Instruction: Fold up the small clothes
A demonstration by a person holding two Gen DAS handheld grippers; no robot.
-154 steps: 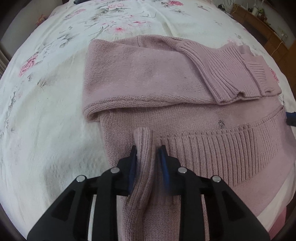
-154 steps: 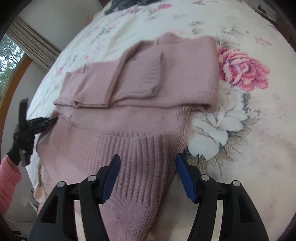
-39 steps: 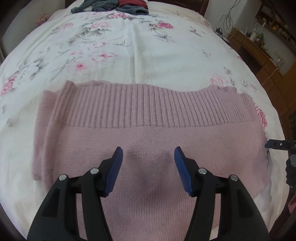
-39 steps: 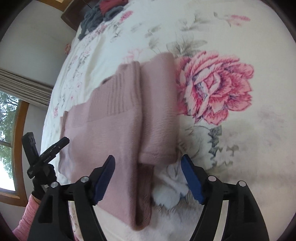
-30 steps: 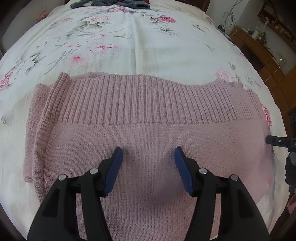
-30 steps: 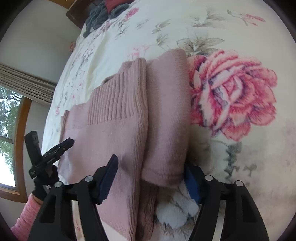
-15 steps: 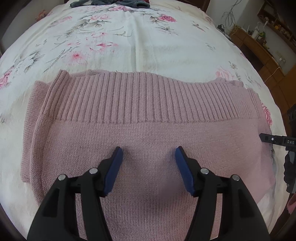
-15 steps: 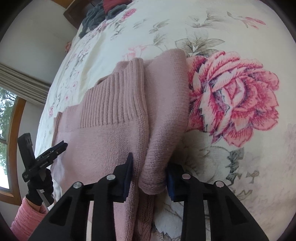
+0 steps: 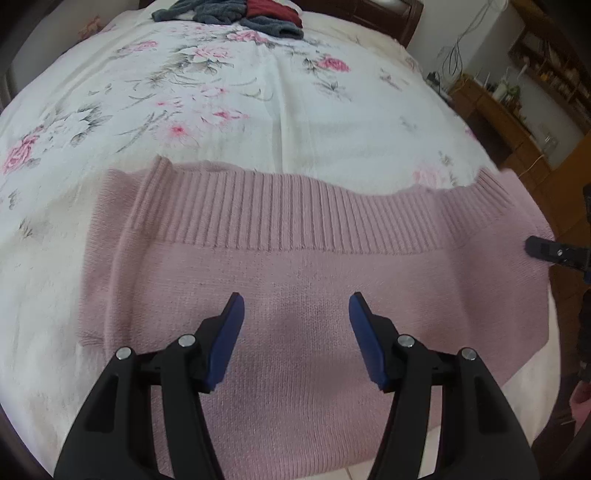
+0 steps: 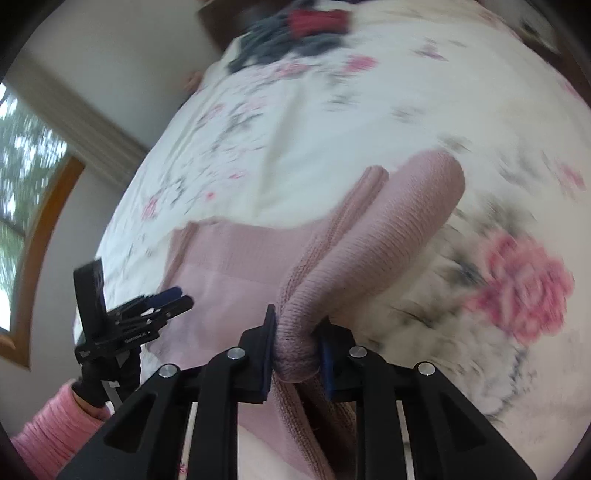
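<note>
A dusty-pink knit sweater (image 9: 303, 280) lies folded across the near edge of a floral bedspread (image 9: 229, 103), its ribbed band running left to right. My left gripper (image 9: 295, 317) hovers open just above the sweater's plain knit, nothing between its blue pads. In the right wrist view my right gripper (image 10: 297, 338) is shut on the sweater's (image 10: 384, 236) thick folded right end, lifting it off the bed. The left gripper (image 10: 162, 302) shows there at the left, held by a hand in a pink sleeve (image 10: 55, 428). The right gripper's tip (image 9: 554, 253) pokes in at the left view's right edge.
A pile of grey and red clothes (image 9: 240, 13) lies at the far end of the bed by the dark headboard (image 9: 369, 7). Wooden furniture (image 9: 509, 122) stands to the right of the bed. A window with a wooden frame (image 10: 40, 221) is at the left.
My right gripper closed on the sweater's folded right end and has raised it off the bedspread, with the view swinging up. My left gripper stayed open and drew slightly back.
</note>
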